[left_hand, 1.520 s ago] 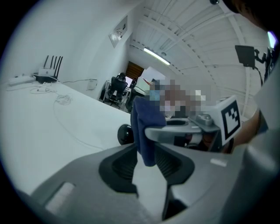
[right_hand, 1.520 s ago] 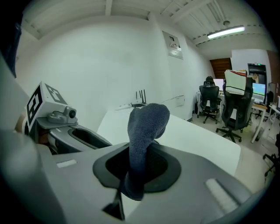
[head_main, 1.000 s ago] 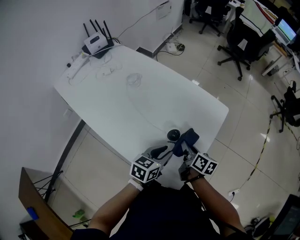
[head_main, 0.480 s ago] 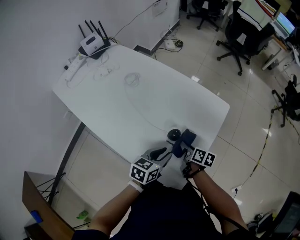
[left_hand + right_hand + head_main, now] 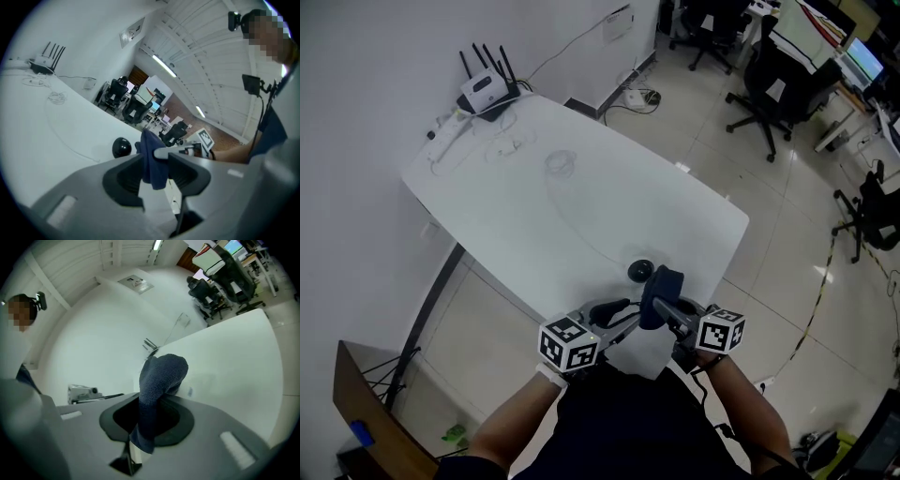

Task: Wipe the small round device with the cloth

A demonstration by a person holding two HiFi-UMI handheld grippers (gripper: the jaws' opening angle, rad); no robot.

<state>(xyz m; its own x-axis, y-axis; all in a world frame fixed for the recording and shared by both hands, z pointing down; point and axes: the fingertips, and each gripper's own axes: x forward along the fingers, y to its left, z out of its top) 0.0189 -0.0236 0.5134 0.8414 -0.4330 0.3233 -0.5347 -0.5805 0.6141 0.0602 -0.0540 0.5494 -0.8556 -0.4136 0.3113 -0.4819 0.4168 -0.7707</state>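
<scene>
The cloth [image 5: 161, 373] is dark blue with a nubbly towelling weave, set against the plain grey shell and black inner recess of my right hand-held gripper [image 5: 152, 401], whose cube [image 5: 720, 331] is white with black square markers. The device [image 5: 640, 271] is glossy black on a plain white worktop [image 5: 534, 206], and the router [image 5: 483, 92] there is white with black antennas. Round about, the wall [image 5: 366, 84] is white, the floor [image 5: 787, 244] is pale, shiny tile, the chairs [image 5: 766, 82] are black and my shirt [image 5: 628, 422] is dark.
</scene>
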